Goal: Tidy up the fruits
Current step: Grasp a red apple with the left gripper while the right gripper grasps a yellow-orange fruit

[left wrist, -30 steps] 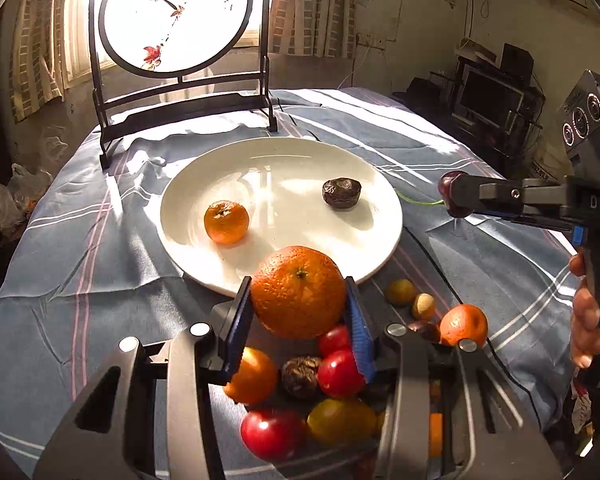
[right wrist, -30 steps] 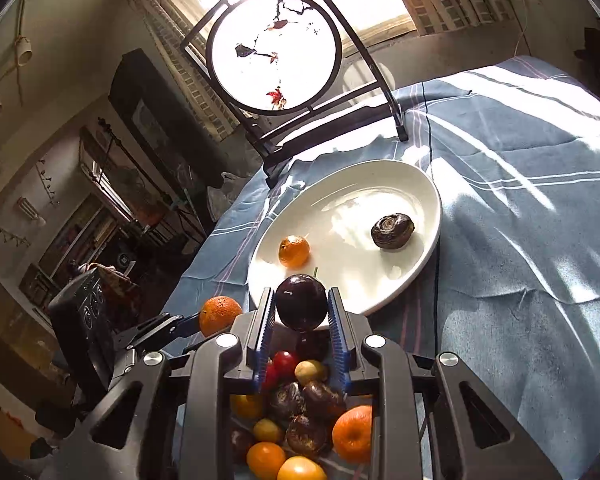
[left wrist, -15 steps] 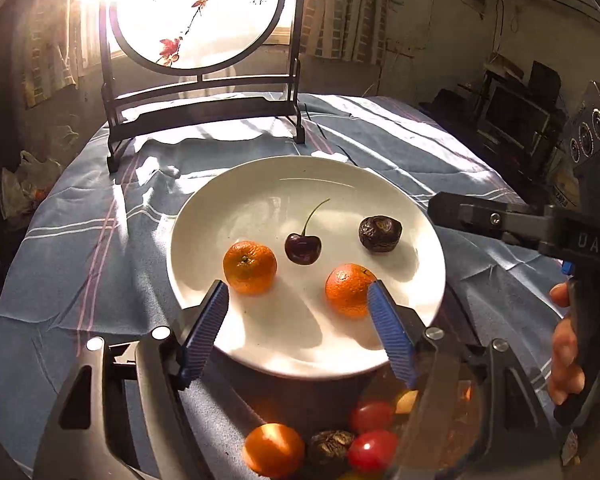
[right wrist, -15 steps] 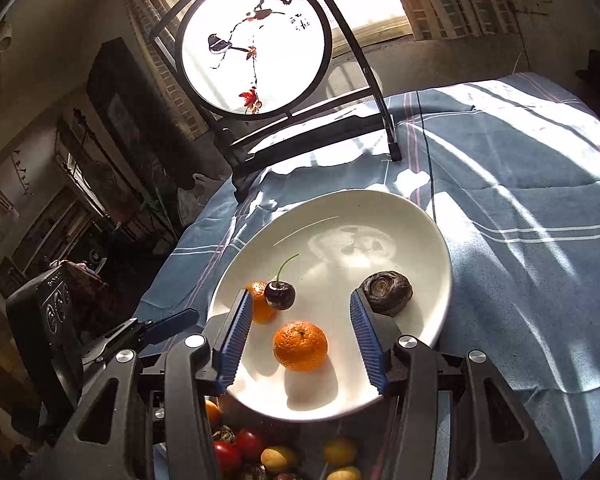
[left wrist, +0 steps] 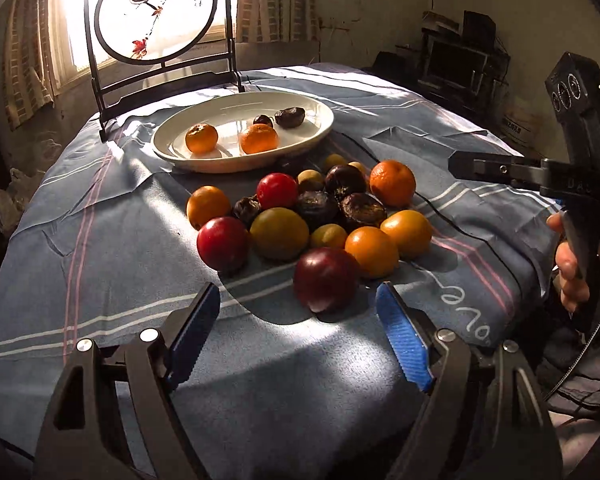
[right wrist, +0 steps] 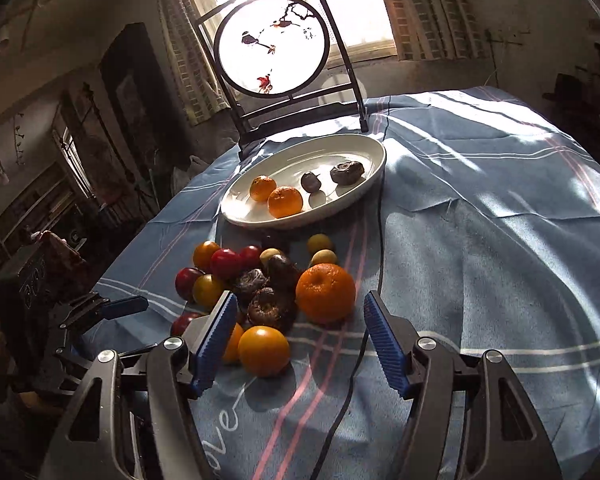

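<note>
A white plate (left wrist: 320,112) (right wrist: 376,152) at the back holds two small oranges (left wrist: 259,139), a dark cherry (right wrist: 310,181) and a dark wrinkled fruit (right wrist: 347,171). A pile of several loose fruits (left wrist: 312,216) (right wrist: 260,280) lies on the cloth in front of it. My left gripper (left wrist: 298,340) is open and empty, low at the near side of the pile, with a dark red plum (left wrist: 326,278) just ahead of its fingers. My right gripper (right wrist: 296,340) is open and empty, with a yellow-orange fruit (right wrist: 264,350) and a big orange (right wrist: 326,292) just ahead.
A blue striped cloth (left wrist: 100,248) covers the round table. A black stand with a round painted screen (left wrist: 156,16) (right wrist: 272,40) stands behind the plate. A thin black cable (right wrist: 376,248) runs across the cloth by the plate. Shelves and furniture ring the room.
Both grippers let go of their fruits onto the plate, an orange from the left and a cherry from the right, then drew back toward me to the near side of the pile, open.
</note>
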The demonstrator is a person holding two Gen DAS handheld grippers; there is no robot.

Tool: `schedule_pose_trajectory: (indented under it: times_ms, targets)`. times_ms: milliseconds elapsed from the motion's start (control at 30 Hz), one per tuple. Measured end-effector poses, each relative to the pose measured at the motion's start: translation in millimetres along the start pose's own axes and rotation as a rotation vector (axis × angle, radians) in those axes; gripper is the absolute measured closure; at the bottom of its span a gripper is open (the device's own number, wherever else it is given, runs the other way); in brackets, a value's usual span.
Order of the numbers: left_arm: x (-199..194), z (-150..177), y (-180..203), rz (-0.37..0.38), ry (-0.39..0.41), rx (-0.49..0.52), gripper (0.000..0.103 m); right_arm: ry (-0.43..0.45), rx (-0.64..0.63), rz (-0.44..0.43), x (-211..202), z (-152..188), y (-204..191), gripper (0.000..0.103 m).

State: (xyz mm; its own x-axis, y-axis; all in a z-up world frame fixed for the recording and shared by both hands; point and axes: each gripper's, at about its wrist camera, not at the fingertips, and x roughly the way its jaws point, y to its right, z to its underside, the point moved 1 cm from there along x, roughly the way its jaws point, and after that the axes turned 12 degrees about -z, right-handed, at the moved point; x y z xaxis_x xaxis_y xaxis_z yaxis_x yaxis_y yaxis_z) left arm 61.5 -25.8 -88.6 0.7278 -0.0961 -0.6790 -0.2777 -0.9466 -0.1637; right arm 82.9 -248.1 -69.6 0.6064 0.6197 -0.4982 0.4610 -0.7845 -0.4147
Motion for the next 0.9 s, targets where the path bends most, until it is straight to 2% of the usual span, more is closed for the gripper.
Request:
schedule_pose_trajectory:
  times_ms: [67,133,233,300,433,533,633,767,833,900]
  targets:
    - [6,4,9,-0.025,0.007,0.016,0.027,-0.013,-0.007,0.005,-2,10,-3,0.037]
    - [13,4,15,-0.032,0.011,0.014,0.046,-0.023,-0.001,0.008,-4,16,-4,0.037]
    - [18,0,15,-0.007,0.022,-0.027,0.064,-0.033,-0.009,0.004,-6,22,-9,0.037]
    - [20,1,17,-0.041,0.045,-0.023,0.065,-0.054,-0.029,0.002,-3,24,-14,0.037]
    - [11,2,16,-0.020,0.044,-0.045,0.065,-0.098,-0.068,0.002,10,28,-24,0.037]
    - [-2,4,9,-0.040,0.065,-0.062,0.065,-0.120,-0.109,0.021,22,28,-31,0.037]
    - [-12,8,1,-0.058,0.071,-0.075,0.065,-0.140,-0.122,0.043,35,27,-32,0.047]
    - [-14,11,-9,-0.060,0.063,-0.099,0.065,-0.142,-0.108,0.038,46,24,-29,0.049]
    - [-12,12,-12,-0.052,0.059,-0.110,0.065,-0.142,-0.076,0.008,53,23,-23,0.049]
    - [-9,12,-14,-0.050,0.056,-0.118,0.065,-0.133,-0.047,-0.034,54,24,-20,0.056]
